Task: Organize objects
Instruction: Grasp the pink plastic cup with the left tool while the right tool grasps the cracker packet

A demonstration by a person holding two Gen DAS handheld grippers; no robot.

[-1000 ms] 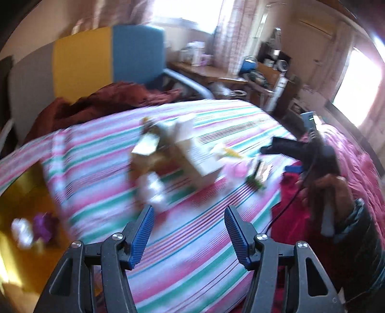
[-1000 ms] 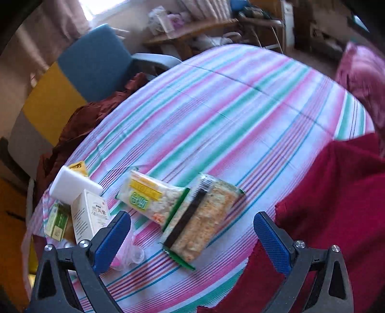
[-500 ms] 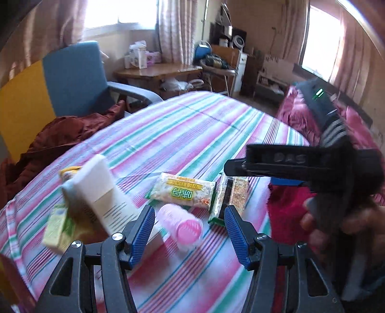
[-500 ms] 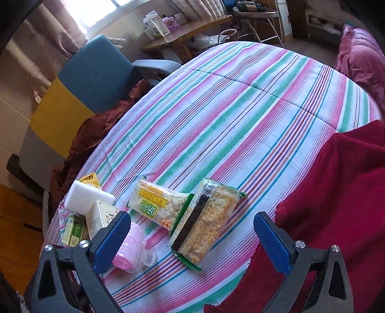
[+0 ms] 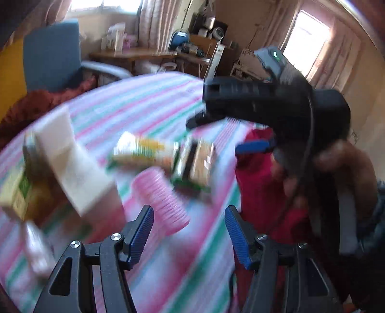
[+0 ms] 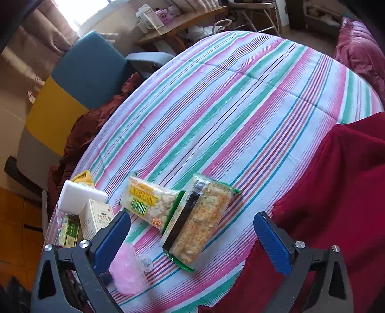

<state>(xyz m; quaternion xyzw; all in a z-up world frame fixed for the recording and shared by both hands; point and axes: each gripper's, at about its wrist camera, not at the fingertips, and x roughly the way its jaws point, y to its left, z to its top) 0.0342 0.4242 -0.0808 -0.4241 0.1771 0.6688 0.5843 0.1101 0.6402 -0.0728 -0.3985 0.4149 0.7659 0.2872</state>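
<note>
On the striped bedspread (image 6: 228, 101) lie a yellow-green snack bag (image 6: 149, 202), a cracker pack (image 6: 202, 221), a pink ribbed roller (image 6: 127, 269), a white box (image 6: 97, 218), a white block (image 6: 80, 197) and a green carton (image 6: 69, 231). My left gripper (image 5: 189, 231) is open and empty just in front of the pink roller (image 5: 161, 192). The left wrist view is blurred. My right gripper (image 6: 192, 238) is open and empty, hovering over the cracker pack. It also shows in the left wrist view (image 5: 255, 146), above the red cloth.
A dark red cloth (image 6: 324, 204) covers the bed's right near corner. A blue and yellow chair (image 6: 79, 79) with a maroon garment (image 6: 81, 134) stands beyond the bed's left side. A cluttered wooden desk (image 6: 182, 21) is at the back.
My left gripper has moved closer to the pink roller and the boxes, with motion blur. My right gripper has drawn slightly nearer to the snack packs. Both stay open.
</note>
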